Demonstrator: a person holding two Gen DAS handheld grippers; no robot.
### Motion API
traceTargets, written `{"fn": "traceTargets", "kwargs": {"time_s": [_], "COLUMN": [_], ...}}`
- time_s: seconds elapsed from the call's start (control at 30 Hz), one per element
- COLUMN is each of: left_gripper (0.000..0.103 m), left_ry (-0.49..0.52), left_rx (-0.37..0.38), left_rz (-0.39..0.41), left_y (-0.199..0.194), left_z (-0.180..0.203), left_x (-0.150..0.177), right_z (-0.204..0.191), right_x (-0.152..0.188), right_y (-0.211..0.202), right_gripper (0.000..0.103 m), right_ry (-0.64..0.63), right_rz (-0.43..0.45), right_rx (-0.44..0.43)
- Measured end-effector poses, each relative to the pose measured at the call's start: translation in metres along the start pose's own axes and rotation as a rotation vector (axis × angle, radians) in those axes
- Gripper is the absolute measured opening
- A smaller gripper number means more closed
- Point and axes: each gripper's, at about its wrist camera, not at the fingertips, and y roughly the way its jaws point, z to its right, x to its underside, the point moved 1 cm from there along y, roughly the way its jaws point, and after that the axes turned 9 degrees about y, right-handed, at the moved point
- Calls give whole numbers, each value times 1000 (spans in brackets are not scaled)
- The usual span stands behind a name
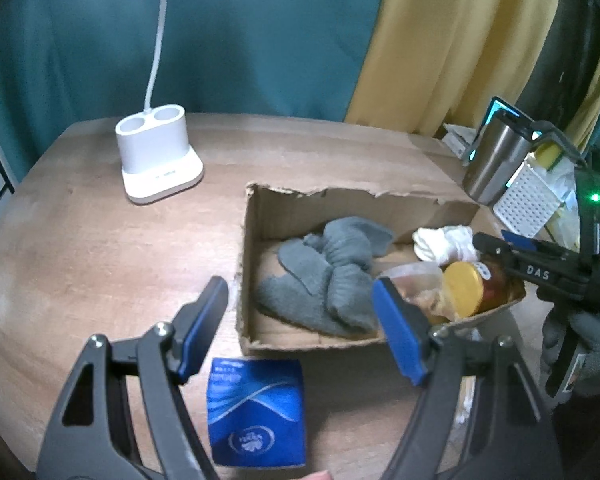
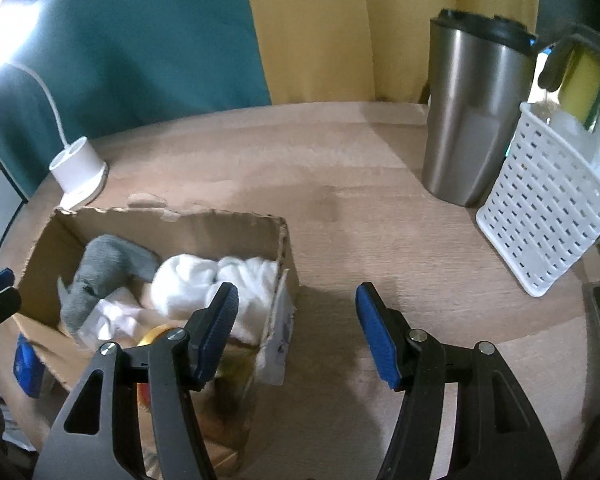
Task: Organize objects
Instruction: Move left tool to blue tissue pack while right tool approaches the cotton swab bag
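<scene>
The cardboard box point(image 1: 364, 264) sits open-topped on the wooden bench point(image 1: 100, 248), its upper edges torn and ragged. Inside lie grey socks point(image 1: 332, 276), a white cloth point(image 1: 444, 242), a clear plastic tub point(image 1: 416, 284) and a jar with a yellow lid point(image 1: 466, 288) lying on its side against the near right corner. Just outside the box's near wall, a blue packet point(image 1: 256, 412) lies flat on the bench; its white print is too blurred to read.

The left gripper point(image 1: 300, 328) hovers over the packet and the box's near left corner, jaws wide and holding nothing. The right gripper point(image 2: 296, 328) hangs at the box's right wall, jaws wide and empty too; in the left wrist view its body shows the letters "DAS".

Left of the box the bench is bare up to a white charging stand point(image 1: 158, 156) with a cord. To the right stand a steel tumbler point(image 2: 472, 120) and, just beside it, a white perforated basket point(image 2: 540, 220), with open wood between them and the box.
</scene>
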Motion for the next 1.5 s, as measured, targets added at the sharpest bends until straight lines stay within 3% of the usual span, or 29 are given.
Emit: {"fn": "traceTargets", "kwargs": {"time_s": [0.73, 1.43, 1.5], "left_gripper": [76, 80, 80], "left_ry": [-6, 6, 3], "left_rx": [13, 17, 14], "left_rz": [39, -24, -28], "left_y": [-39, -30, -29], "left_z": [-10, -3, -3], "left_x": [32, 60, 64], "right_z": [-30, -50, -51], "right_x": [31, 66, 70], "right_y": [-61, -85, -83], "right_gripper": [64, 64, 72], "right_ry": [-35, -84, -92], "right_rz": [70, 77, 65], "right_rx": [-15, -61, -62]}}
